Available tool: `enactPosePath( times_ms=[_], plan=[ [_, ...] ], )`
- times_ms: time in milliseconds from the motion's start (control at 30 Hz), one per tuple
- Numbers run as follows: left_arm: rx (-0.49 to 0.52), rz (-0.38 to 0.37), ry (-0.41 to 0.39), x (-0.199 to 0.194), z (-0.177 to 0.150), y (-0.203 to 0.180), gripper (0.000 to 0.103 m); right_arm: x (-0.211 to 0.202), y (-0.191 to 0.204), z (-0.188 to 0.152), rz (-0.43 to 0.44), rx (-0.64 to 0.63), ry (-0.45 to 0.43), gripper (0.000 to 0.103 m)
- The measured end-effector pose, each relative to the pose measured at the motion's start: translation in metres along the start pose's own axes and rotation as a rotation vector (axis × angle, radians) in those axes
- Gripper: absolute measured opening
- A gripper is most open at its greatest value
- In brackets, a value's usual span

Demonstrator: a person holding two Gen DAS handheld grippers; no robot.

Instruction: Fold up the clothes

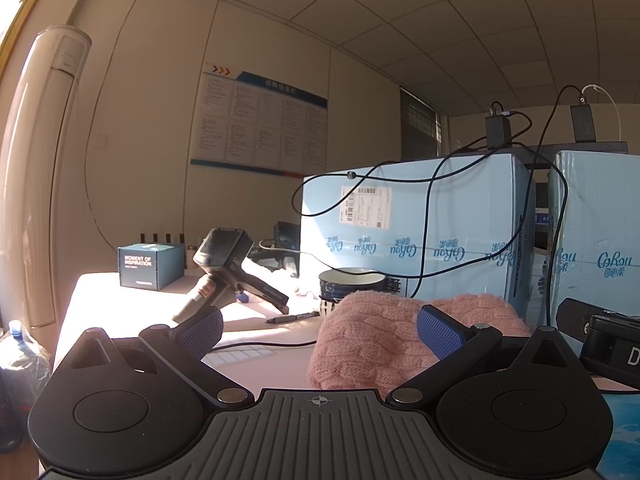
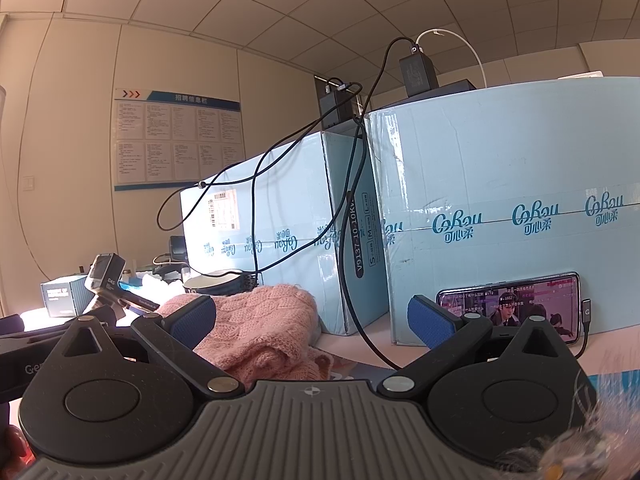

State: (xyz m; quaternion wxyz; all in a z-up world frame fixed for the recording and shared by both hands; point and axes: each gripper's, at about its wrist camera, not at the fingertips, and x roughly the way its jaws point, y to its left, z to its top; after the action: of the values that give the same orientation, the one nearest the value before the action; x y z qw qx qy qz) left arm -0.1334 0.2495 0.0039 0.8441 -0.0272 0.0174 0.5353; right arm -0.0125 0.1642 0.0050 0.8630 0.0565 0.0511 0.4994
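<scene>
My left hand-held gripper (image 1: 318, 332) was spread wide, its blue-padded fingers (image 1: 202, 330) holding nothing. Ahead of it, the pink knitted sweater (image 1: 384, 340) lay bunched on the bench (image 1: 264, 364), its heap reaching between the two fingers without being pinched. My right hand-held gripper (image 2: 310, 320) was just as wide open and empty, with the sweater (image 2: 256, 328) lying ahead and toward its left finger.

Behind the sweater stood a dark mug (image 1: 352, 282), and behind that two pale blue cartons (image 1: 420, 232) side by side, with black cables (image 1: 432, 208) draped down their fronts. A phone (image 2: 508, 304) with a lit screen leaned against the right-hand carton (image 2: 500, 208). Farther left on the bench lay a spare gripper unit (image 1: 224, 276), a black pen (image 1: 292, 317) and a small dark teal box (image 1: 150, 266).
</scene>
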Motion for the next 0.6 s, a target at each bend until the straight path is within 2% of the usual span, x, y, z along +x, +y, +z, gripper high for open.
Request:
enactPosePath(
  times_ms=[600],
  plan=[
    [0.001,-0.001,0.002,0.0012,0.0009,0.0005,0.103,0.0004,-0.0003,0.0,0.001,0.0,0.001,0.103]
  ],
)
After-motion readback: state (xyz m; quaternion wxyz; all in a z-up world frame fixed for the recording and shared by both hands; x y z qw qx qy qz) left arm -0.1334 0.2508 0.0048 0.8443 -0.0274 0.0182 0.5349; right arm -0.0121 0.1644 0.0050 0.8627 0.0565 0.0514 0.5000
